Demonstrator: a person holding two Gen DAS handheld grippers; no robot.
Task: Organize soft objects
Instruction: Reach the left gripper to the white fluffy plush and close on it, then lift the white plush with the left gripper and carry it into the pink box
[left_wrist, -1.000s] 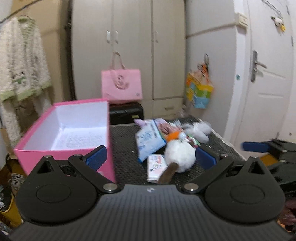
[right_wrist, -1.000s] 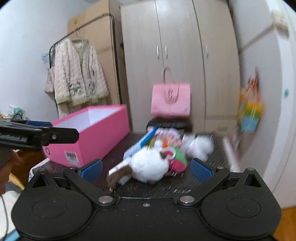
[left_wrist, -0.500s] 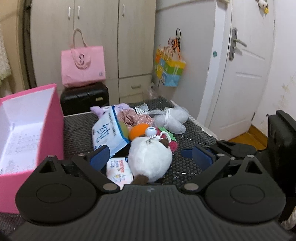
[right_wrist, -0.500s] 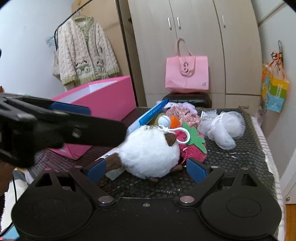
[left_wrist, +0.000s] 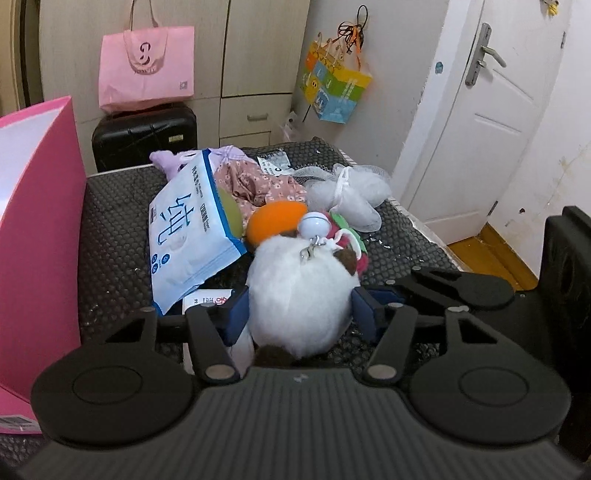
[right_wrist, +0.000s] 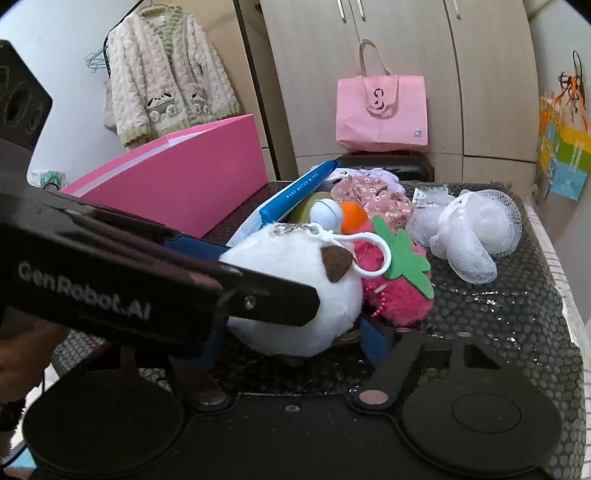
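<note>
1. At the far left stands the pink box (left_wrist: 33, 229), open at the top and, I judge, the place meant for the soft things.
2. Just right of it a blue-and-white wipes pack (left_wrist: 184, 236) leans on the pile, propped by what lies under it.
3. The white plush toy (left_wrist: 299, 295) sits at the near edge of the worktop (left_wrist: 110, 229), touching the wipes pack and a pink strawberry plush (right_wrist: 399, 291) (its keyring clip (right_wrist: 369, 254) rests on top).
4. The left hand-held gripper (left_wrist: 301, 312) has just been closing; its blue pads press both flanks of the white plush toy, so it holds the toy.
5. The right hand-held gripper (right_wrist: 295, 347) has also been closing, with the same toy between its fingers. One blue pad (right_wrist: 373, 343) shows at the toy's right base, the other is hidden behind the left tool, so I cannot tell whether it grips.
6. Further right lies a white mesh sponge (right_wrist: 469, 236), apart from both tools.
7. Two tools on one round, yielding toy likely serve to steady it for the lift.
</note>
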